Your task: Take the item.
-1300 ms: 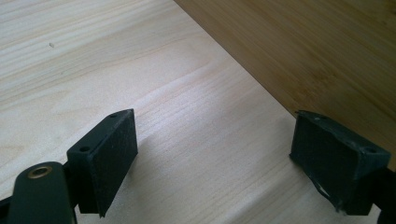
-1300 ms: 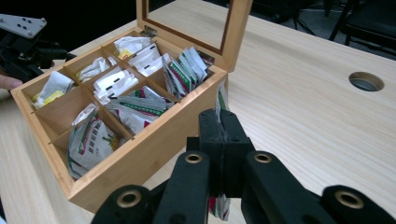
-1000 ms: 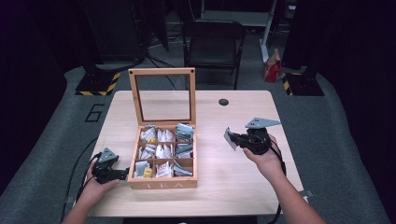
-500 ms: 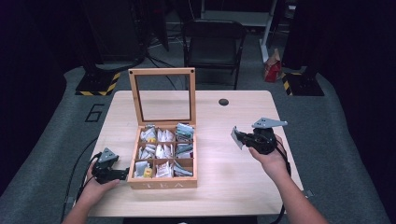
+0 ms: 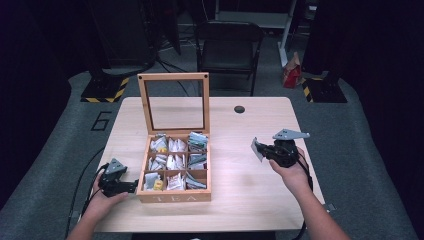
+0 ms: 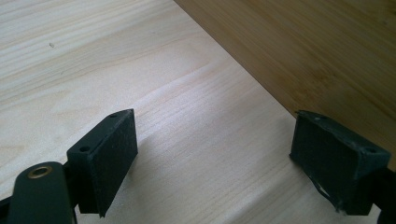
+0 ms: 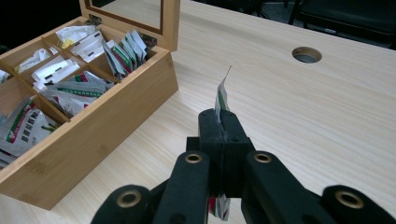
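The left gripper (image 5: 134, 186) rests on the table (image 5: 240, 200) with its jaws spread wide and nothing between them, just beside the wooden tea box (image 5: 175, 196). The right gripper (image 7: 223, 122) is clenched on one tea sachet (image 7: 221, 97), held in the air right of the box. I judge the sachet is taken out; putting it down is left. Farther back, the glass lid (image 5: 174, 100) stands upright.

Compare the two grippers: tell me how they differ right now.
The left gripper has its jaws wide apart with nothing between them; the right gripper is clamped shut on a tea packet. The left gripper rests low on the table beside the tea box; the right gripper is held up over the table, well away from the box. Both have black jaws and a grey plate on top.
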A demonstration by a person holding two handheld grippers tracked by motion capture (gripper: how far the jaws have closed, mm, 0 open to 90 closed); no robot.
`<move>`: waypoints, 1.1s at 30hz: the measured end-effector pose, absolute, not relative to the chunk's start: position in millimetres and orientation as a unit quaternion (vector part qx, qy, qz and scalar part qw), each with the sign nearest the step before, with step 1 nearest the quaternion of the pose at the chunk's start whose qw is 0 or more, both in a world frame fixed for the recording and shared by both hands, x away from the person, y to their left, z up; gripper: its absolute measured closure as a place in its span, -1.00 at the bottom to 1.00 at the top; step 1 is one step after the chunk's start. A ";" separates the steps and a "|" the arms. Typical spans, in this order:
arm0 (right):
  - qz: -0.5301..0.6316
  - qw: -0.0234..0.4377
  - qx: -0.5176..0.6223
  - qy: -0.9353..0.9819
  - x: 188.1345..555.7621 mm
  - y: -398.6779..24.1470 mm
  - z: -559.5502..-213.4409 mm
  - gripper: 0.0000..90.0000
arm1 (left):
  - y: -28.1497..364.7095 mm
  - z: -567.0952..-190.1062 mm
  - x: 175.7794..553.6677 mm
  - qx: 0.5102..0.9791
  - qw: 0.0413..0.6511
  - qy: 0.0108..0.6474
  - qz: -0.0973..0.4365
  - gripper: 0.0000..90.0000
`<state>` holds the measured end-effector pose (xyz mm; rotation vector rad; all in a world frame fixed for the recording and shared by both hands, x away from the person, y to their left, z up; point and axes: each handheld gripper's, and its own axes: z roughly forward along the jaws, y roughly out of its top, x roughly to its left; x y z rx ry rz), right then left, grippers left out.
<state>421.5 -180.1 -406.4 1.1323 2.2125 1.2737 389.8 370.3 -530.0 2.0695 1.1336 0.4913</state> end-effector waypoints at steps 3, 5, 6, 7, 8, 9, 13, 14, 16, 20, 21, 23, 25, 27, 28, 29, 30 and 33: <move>0.448 0.171 0.403 0.779 421.7 -181.7 -410.7 1.00 | 370.4 -530.0 389.8 0.802 0.357 0.439 0.191 -0.68; 0.445 0.171 0.405 0.780 421.7 -182.5 -413.9 1.00 | 370.4 -530.0 389.9 0.802 0.358 0.439 0.190 -0.68; 0.445 0.171 0.405 0.780 421.7 -182.5 -413.9 1.00 | 370.4 -530.0 389.9 0.802 0.358 0.439 0.190 -0.69; 0.445 0.170 0.408 0.779 421.4 -183.4 -416.6 1.00 | 370.4 -530.0 389.8 0.802 0.357 0.439 0.191 -0.69; 0.445 0.171 0.407 0.779 421.4 -183.9 -417.9 1.00 | 370.4 -530.0 389.8 0.802 0.357 0.439 0.190 -0.69; 0.445 0.169 0.410 0.778 421.0 -184.2 -419.5 1.00 | 370.4 -530.0 389.8 0.802 0.357 0.439 0.190 -0.69; 0.442 0.170 0.408 0.781 420.4 -185.3 -424.8 1.00 | 370.5 -530.0 389.8 0.802 0.358 0.439 0.190 -0.68; 0.440 0.171 0.408 0.781 420.2 -185.4 -426.3 1.00 | 370.4 -530.0 389.8 0.802 0.357 0.439 0.190 -0.69; 0.437 0.174 0.410 0.781 419.6 -186.0 -428.5 1.00 | 370.4 -530.0 389.8 0.802 0.357 0.439 0.190 -0.68; 0.433 0.175 0.411 0.783 418.4 -186.7 -435.1 1.00 | 370.5 -530.0 389.9 0.802 0.357 0.439 0.190 -0.68; 0.432 0.174 0.412 0.783 417.8 -186.9 -437.4 1.00 | 370.4 -530.0 389.8 0.802 0.358 0.439 0.190 -0.68; 0.432 0.172 0.411 0.784 417.4 -187.5 -441.1 1.00 | 370.4 -530.0 389.8 0.802 0.357 0.439 0.190 -0.68; 0.432 0.170 0.410 0.785 416.8 -188.0 -444.2 1.00 | 370.4 -530.0 389.8 0.802 0.357 0.439 0.190 -0.68; 0.429 0.168 0.414 0.785 416.0 -188.2 -447.5 1.00 | 370.4 -530.0 389.8 0.802 0.357 0.439 0.190 -0.68; 0.429 0.169 0.413 0.785 416.0 -188.5 -449.1 1.00 | 370.5 -530.0 389.8 0.802 0.357 0.439 0.190 -0.69; 0.430 0.168 0.414 0.784 416.0 -188.8 -451.0 1.00 | 370.4 -530.0 389.8 0.802 0.357 0.439 0.190 -0.68; 0.427 0.169 0.415 0.785 415.8 -189.0 -451.7 1.00 | 370.7 -529.8 390.0 0.803 0.356 0.437 0.191 -0.69; 0.427 0.167 0.418 0.784 415.6 -189.3 -455.7 1.00 | 370.4 -530.0 389.8 0.802 0.358 0.439 0.190 -0.68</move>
